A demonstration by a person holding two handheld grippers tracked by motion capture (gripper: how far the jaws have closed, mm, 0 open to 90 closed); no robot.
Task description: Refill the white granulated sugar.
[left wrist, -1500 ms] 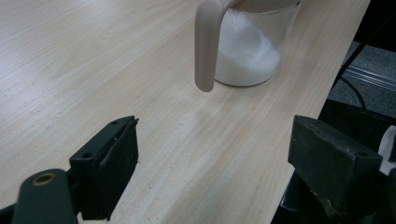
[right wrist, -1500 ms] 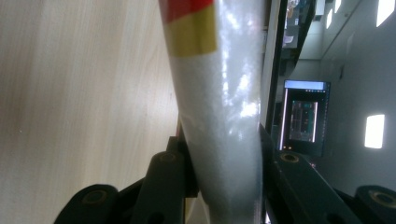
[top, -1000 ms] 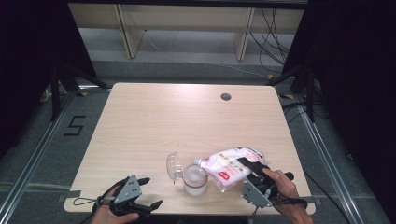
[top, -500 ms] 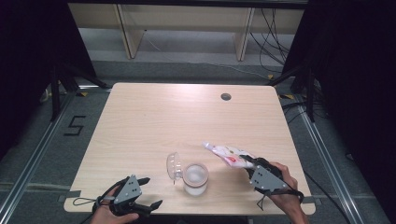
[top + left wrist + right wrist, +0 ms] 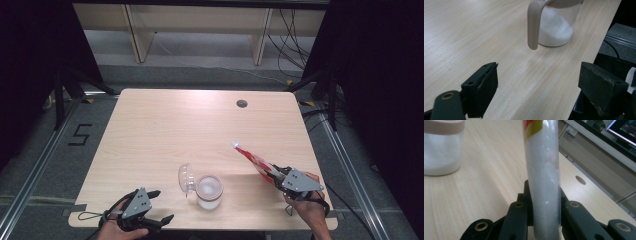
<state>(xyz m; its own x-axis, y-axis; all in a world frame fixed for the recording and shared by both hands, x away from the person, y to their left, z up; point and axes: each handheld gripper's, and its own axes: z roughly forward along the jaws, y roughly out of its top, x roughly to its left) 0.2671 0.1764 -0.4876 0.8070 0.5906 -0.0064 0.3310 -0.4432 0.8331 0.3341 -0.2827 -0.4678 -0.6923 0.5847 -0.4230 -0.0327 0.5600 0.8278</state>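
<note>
The right claw [image 5: 278,176] was squeezing a white bag [image 5: 252,159] with red stripes, and its jaws had just been closing. The bag stuck up from the claw, right of the sugar jar [image 5: 208,191] on the surface [image 5: 165,130]. The left claw [image 5: 159,206] sat wide apart, holding nothing.

right gripper [image 5: 274,176] moved right, away from jar [image 5: 208,191] | bag [image 5: 252,159] now edge-on | jaws closing on it

Jar [image 5: 556,27] rim and bag [image 5: 543,170] top cut off by the frame edge, bag print unreadable
</note>
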